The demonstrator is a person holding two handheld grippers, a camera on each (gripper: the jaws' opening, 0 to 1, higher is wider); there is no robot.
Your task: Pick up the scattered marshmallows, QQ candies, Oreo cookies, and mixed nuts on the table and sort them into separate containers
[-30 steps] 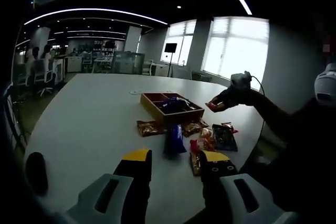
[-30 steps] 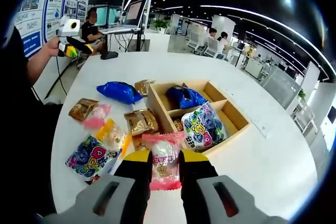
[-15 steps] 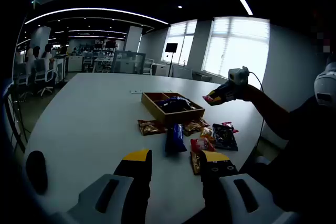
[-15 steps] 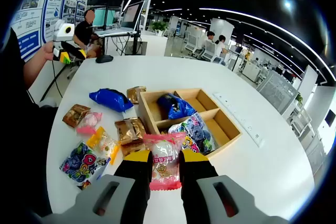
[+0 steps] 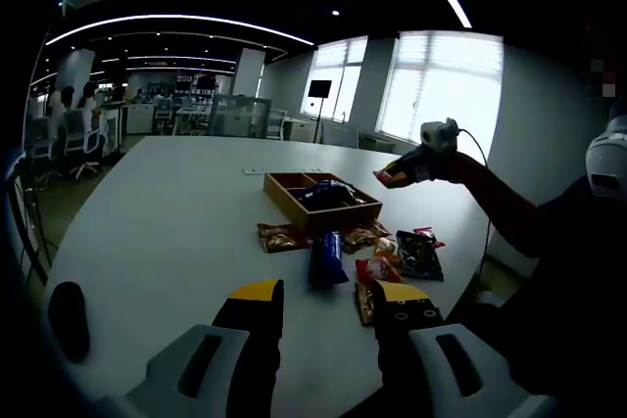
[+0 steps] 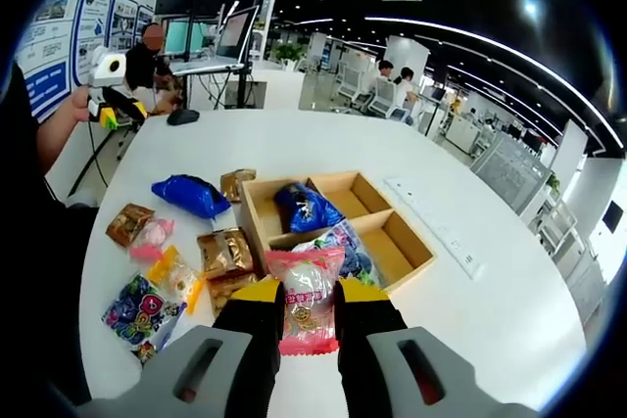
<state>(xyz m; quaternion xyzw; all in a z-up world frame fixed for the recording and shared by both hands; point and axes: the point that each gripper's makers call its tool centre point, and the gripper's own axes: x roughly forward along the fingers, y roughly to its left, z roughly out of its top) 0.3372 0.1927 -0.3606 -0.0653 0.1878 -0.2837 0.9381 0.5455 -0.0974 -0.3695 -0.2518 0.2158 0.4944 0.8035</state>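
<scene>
My right gripper (image 6: 310, 293) is shut on a pink-edged clear candy packet (image 6: 306, 315), held high above the table. Below it lies a wooden divided box (image 6: 390, 242) with a blue Oreo packet (image 6: 302, 208) and a colourful QQ candy packet (image 6: 345, 247) inside. Left of the box lie a blue packet (image 6: 191, 195), brown nut packets (image 6: 225, 250), a pink packet (image 6: 149, 237) and another QQ packet (image 6: 137, 305). My left gripper (image 5: 328, 293) is open and holds nothing, low over the near table. From there the right gripper (image 5: 407, 171) hangs above the box (image 5: 323, 201).
The white table (image 5: 167, 212) stretches wide to the left of the box. A white strip (image 6: 436, 227) lies on it beyond the box. A person's arm (image 5: 509, 217) reaches in from the right. Desks, chairs and seated people stand in the background.
The right gripper has risen with the packet, so the box and packets look smaller below it; from the left gripper view it drifted slightly left above the box. The left gripper stayed put.
</scene>
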